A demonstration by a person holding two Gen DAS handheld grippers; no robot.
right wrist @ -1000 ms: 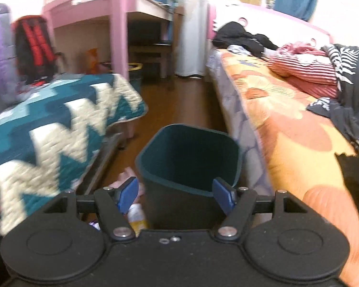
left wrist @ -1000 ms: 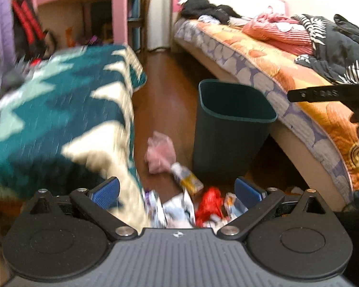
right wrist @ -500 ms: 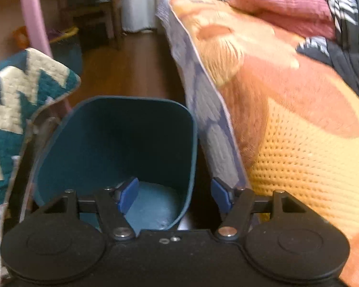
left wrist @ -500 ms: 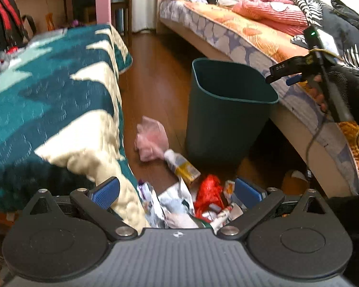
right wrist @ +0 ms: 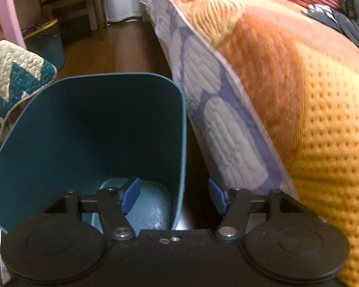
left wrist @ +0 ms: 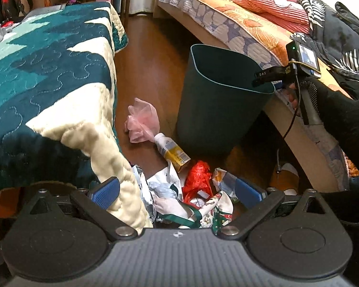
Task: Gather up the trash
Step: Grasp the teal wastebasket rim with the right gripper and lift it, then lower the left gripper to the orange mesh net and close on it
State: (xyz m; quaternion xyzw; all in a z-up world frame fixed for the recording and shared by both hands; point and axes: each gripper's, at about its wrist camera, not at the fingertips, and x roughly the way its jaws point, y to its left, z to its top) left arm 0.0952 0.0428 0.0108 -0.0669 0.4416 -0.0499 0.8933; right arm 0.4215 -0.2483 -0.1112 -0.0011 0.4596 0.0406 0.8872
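Note:
A dark teal bin (left wrist: pixel 215 110) stands on the wood floor beside the bed. Loose trash lies before it: a pink bag (left wrist: pixel 142 122), a small bottle with a yellow label (left wrist: pixel 172 151), a red wrapper (left wrist: pixel 196 179), crumpled white paper (left wrist: pixel 165 186) and a printed wrapper (left wrist: pixel 217 211). My left gripper (left wrist: pixel 177 191) hangs open over this pile, touching nothing. My right gripper (right wrist: pixel 174 195) straddles the right wall of the bin (right wrist: pixel 83 131), one pad inside, one outside. Its jaws are closing, and the pads stand clear of the wall. The bin's inside looks bare.
A teal and cream quilt (left wrist: pixel 47 71) overhangs the trash on the left. The bed with the orange cover (left wrist: pixel 251 31) runs close along the bin's right side, with clothes piled on it. A person's dark sleeve (left wrist: pixel 342 119) holds the right gripper. A second bin (right wrist: pixel 45 43) stands by the pink desk.
The right gripper has dropped from above the bin to its rim and its jaws have narrowed around the right wall. The left gripper has sunk towards the trash pile.

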